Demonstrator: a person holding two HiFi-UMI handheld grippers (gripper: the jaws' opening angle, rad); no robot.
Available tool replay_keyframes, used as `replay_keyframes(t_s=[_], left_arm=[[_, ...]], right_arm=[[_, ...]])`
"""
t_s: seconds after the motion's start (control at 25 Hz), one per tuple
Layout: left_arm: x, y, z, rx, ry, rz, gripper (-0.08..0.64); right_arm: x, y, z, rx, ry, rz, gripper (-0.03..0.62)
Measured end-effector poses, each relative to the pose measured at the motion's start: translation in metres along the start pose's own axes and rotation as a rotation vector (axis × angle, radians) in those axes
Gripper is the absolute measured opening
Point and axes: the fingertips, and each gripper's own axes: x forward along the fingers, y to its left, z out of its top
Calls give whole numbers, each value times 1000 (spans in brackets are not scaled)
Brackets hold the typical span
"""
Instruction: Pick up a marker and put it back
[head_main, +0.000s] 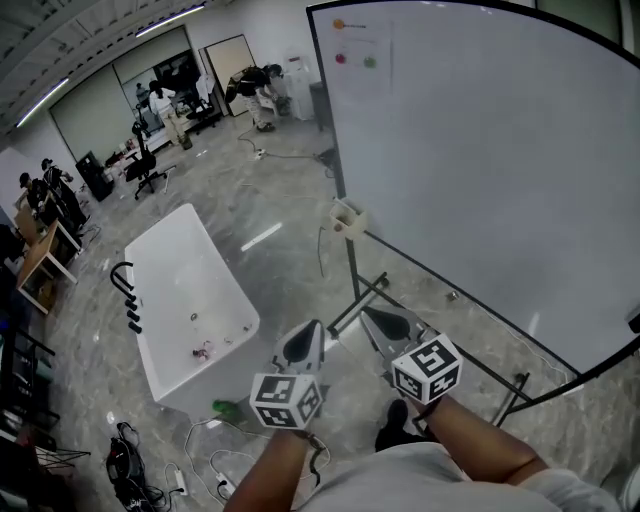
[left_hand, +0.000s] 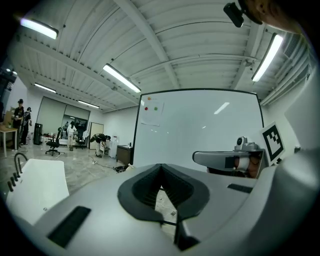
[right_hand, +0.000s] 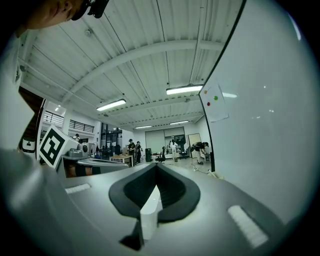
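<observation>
No marker shows clearly in any view. A large whiteboard (head_main: 480, 150) on a wheeled stand fills the right side, with a small white holder (head_main: 348, 217) at its lower left edge and coloured magnets (head_main: 340, 58) near its top. My left gripper (head_main: 308, 338) and right gripper (head_main: 376, 318) are held side by side close to my body, below the board's corner. Both have their jaws together with nothing between them. The left gripper view looks past shut jaws (left_hand: 161, 167) at the whiteboard (left_hand: 200, 130). In the right gripper view, the board (right_hand: 270, 125) is close on the right of the jaws (right_hand: 156, 167).
A white bathtub (head_main: 190, 300) stands on the floor to the left, with cables (head_main: 215, 450) and a dark bag (head_main: 125, 465) near it. The board's black stand legs (head_main: 500, 385) run along the floor by my feet. Several people and desks are far back.
</observation>
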Motion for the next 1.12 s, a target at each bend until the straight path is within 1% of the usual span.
replay_keyframes(t_s=[0.12, 0.24, 0.48, 0.68, 0.8, 0.96, 1.12], left_arm=[[61, 16, -4, -6, 24, 6, 2], [123, 32, -8, -35, 60, 4, 2], [221, 63, -12, -69, 97, 6, 2], [274, 97, -12, -88, 116, 13, 2], [306, 119, -11, -91, 124, 6, 2], [360, 159, -5, -99, 121, -22, 2], [411, 198, -9, -97, 170, -86, 2]], right_arm=[[33, -59, -11, -2, 26, -3, -3], [68, -115, -24, 17, 72, 6, -3], [138, -207, -43, -1, 148, 33, -3], [190, -255, -48, -17, 188, 48, -3], [222, -276, -51, -30, 214, 46, -3], [277, -304, -57, -82, 256, 41, -3], [336, -330, -70, -154, 313, -5, -2]])
